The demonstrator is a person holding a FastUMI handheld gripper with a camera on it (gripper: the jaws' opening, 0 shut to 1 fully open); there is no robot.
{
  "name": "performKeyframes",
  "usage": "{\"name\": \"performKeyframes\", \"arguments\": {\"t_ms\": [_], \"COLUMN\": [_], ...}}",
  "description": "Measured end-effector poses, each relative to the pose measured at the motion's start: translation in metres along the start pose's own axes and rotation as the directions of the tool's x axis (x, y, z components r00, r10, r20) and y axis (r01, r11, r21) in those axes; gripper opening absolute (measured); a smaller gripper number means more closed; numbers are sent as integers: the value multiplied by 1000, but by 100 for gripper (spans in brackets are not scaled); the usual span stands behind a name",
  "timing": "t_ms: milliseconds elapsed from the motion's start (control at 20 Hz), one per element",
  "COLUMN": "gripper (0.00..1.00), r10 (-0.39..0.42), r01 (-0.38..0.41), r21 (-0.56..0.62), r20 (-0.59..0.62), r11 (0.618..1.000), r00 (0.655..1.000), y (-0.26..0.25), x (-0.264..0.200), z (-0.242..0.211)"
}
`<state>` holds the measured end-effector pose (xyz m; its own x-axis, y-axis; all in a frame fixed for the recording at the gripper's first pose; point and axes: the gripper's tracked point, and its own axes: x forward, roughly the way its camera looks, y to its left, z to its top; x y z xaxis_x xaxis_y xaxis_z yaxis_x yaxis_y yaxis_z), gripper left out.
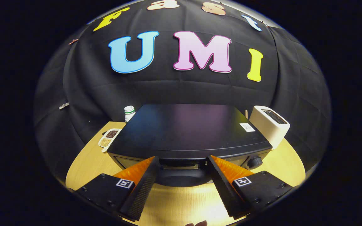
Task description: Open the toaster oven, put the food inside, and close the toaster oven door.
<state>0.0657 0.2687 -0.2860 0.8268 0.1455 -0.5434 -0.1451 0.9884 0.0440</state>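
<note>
Pale wooden tabletop (281, 163): rigid, heavy black metal toaster oven (189, 130), best gripped at its front door handle (182, 163), faces gripper (182, 168) with jaws released, empty.

The gripper (183, 163) has black ribbed jaws with orange backs; each black block carries a square, seemingly coded marker and screws.

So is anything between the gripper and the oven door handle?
Nothing visible. The gripper is open, and the handle of the oven sits just ahead, in the gap between the fingertips. The dish, bottle and toaster stand off to the sides.
</note>
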Motion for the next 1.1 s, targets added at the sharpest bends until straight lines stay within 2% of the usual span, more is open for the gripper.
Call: {"name": "performKeyframes", "arguments": {"t_ms": [350, 700, 950, 1100], "gripper": [99, 99, 99, 100], "r10": [11, -2, -15, -28], "r01": [-11, 4, 21, 33], "r21": [7, 44, 35, 15], "r20": [-20, -54, -154, -264], "r11": [1000, 999, 999, 999], "r00": [1000, 999, 988, 964], "y": [-2, -4, -5, -10], "x": [-30, -61, -72, -74], "z": [-26, -81, -127, -171]}}
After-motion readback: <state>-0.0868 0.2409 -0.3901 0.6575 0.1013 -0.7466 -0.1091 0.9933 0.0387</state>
